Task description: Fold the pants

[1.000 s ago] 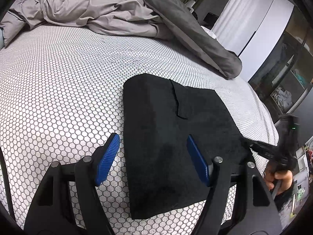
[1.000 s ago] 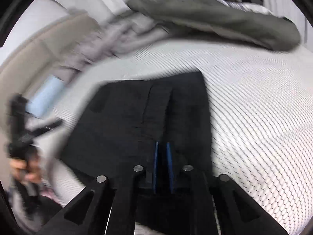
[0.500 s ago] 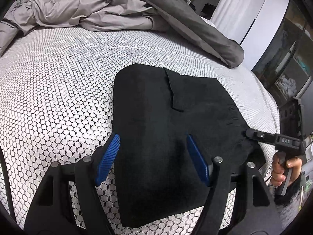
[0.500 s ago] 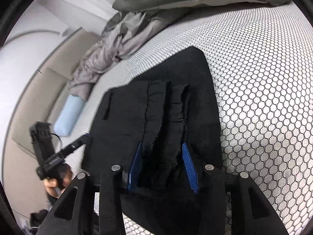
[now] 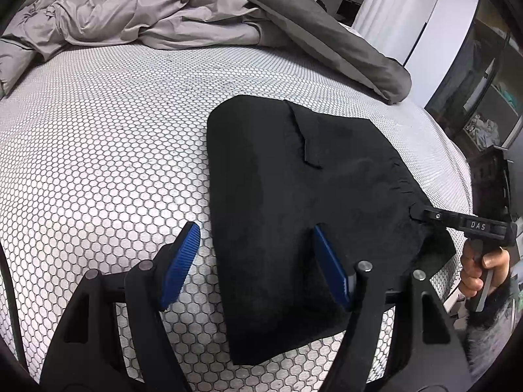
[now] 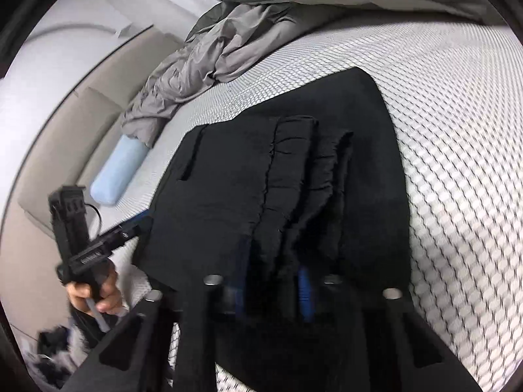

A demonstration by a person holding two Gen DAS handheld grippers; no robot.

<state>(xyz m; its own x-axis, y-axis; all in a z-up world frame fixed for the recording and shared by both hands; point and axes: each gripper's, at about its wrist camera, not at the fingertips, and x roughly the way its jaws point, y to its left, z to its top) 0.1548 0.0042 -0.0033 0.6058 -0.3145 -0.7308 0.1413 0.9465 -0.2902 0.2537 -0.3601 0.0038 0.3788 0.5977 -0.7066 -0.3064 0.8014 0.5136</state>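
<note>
Your bed [image 5: 98,137] is the biggest thing here, with a white cover full of small black-edged shapes. A crumpled gray blanket [image 5: 137,16] lies piled at the far end, and a long, darker gray roll of it runs down toward the right side of the bed. In the right wrist view a light blue pillow [image 6: 117,170] lies by the headboard.

The black pants [image 5: 294,202] lie on the bed, near its right side and near you. They are folded into a thick, flat block with fairly straight sides. One pocket slit shows on top. From the right wrist view you see the waist end bunched in soft ridges [image 6: 294,196].

Your left hand-held gripper [image 5: 255,261] points down at the bed with its blue pads wide apart. One pad is over the bare bed, and the other is over the pants. It holds nothing.

Your right hand-held gripper [image 6: 273,290] has just been closing. Its pads are now pinched on the bunched waist end of the pants, with cloth between them. In the left wrist view its tip reaches the right edge of the pants, and your right hand [image 5: 480,268] holds its handle just off the bed's edge.

To the left of the pants the bed is wide and bare. To the right, the bed's edge is close.
</note>
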